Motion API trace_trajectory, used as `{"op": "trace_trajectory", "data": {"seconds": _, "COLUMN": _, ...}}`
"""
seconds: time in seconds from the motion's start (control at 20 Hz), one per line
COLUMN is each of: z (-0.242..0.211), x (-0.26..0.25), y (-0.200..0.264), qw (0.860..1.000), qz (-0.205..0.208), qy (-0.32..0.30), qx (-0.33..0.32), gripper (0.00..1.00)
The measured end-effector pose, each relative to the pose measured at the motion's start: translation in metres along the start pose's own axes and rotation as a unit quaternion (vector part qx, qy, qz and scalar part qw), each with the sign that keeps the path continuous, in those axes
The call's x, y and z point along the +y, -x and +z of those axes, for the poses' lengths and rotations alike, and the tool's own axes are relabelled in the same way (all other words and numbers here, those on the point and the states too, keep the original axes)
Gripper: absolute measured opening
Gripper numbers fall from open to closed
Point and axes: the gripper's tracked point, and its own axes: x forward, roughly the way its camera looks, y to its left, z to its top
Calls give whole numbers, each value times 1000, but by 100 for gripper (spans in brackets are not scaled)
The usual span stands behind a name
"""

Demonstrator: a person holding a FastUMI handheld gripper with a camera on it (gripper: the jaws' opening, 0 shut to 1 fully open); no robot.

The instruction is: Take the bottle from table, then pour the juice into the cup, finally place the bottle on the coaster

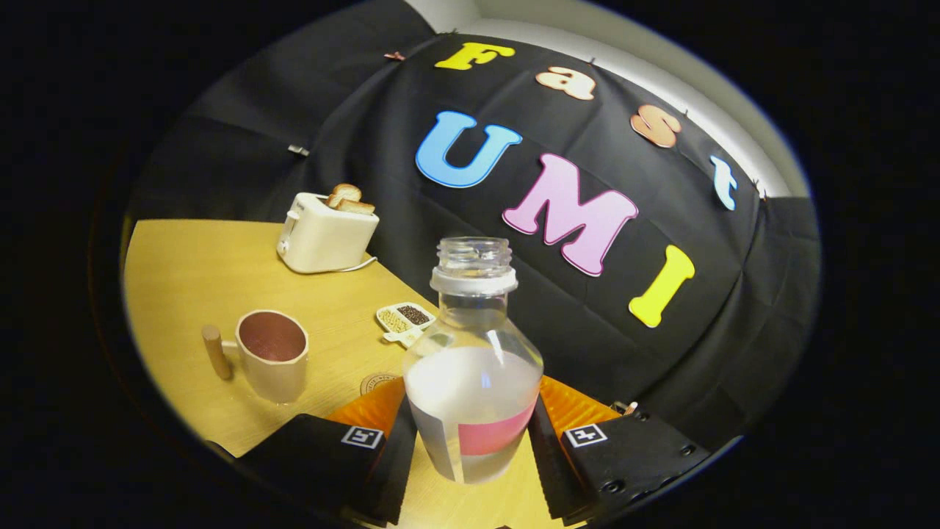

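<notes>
Clamped in the gripper (470, 441), jaws narrowed onto the bottle (474, 389), both black pads pressed to its lower sides either side of the pink label band. No cap on the neck, pale liquid filling roughly the lower half, clear glass or plastic above. Cannot tell for certain whether the base has left the table (183, 272). Judged as the carry toward the pour, with nothing tipped yet. Best done by travelling toward 10 o'clock with the neck upright, since an open mouth spills at any early lean. Bring the mouth over the cup (273, 356) before tilting, then roll slowly so the stream lands inside the dark interior and not on the rim. Mind the grip: low hold on a smooth, rounded body, so likely to swivel between the pads if tipped fast. Watch the wooden peg handle (217, 351) sticking out at 9 o'clock of the cup, easy to knock. Around all this: black cloth wall (352, 147) from 11 through 3 o'clock, pale room wall (646, 59) above it. Yellow wood-grain tabletop sweeping from 9 to 6 o'clock. White toaster (323, 235) at 11 o'clock, far back, 2 slices of toast (349, 198) standing in it. Small 2-part dish (404, 319) of seeds just beyond the bottle at 10 o'clock. Round coaster (376, 382) last, just ahead of the left finger (371, 448), half hidden by it, close by for the final set-down.
</notes>
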Motion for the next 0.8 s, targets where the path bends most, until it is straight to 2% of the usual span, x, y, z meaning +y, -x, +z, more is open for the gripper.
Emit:
{"op": "trace_trajectory", "data": {"seconds": 0.1, "z": 1, "x": 10, "y": -4, "qw": 999, "qz": 14, "qy": 34, "qx": 6, "gripper": 74}}
{"op": "trace_trajectory", "data": {"seconds": 0.4, "z": -9, "x": 21, "y": -19, "qw": 991, "qz": -3, "qy": 125, "qx": 37, "gripper": 74}}
{"op": "trace_trajectory", "data": {"seconds": 0.6, "z": -12, "x": 32, "y": -26, "qw": 980, "qz": 0, "qy": 193, "qx": 43, "gripper": 74}}
{"op": "trace_trajectory", "data": {"seconds": 0.8, "z": -9, "x": 38, "y": -35, "qw": 963, "qz": -1, "qy": 268, "qx": 37, "gripper": 74}}
